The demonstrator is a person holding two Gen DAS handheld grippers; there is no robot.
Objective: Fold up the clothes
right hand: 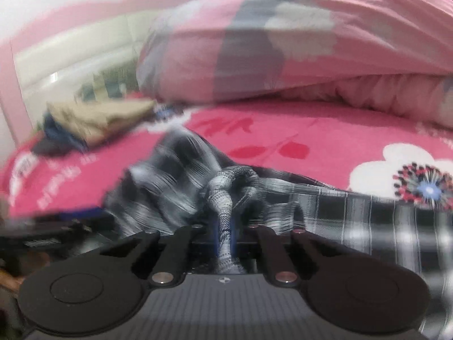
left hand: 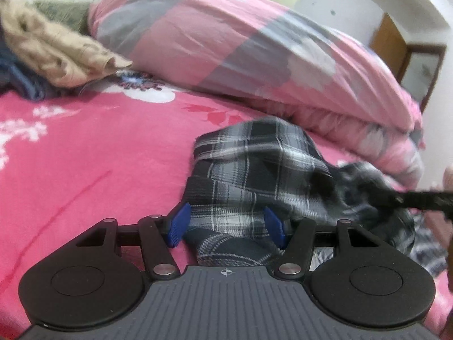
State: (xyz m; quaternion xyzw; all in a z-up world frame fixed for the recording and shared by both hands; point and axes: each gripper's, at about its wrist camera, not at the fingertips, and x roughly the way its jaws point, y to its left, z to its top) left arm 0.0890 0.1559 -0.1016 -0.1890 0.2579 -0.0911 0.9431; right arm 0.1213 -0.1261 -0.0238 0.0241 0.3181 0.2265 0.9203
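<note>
On the pink floral bedsheet lies a black-and-white plaid garment, crumpled, roughly mid-bed in front of the rolled pink-and-grey quilt. Left gripper sits with blue pads spread to either side of a bunched fold of the plaid cloth; fabric is between the jaws, but whether the pads press it I cannot tell. Right gripper is pinched tight on a twisted, knotted strip of the same plaid garment, strip running straight down between the closed jaws. Right-wrist view is motion-blurred. Beige clothing piled over dark blue items at the far left of the bed, well apart from the plaid piece.
</note>
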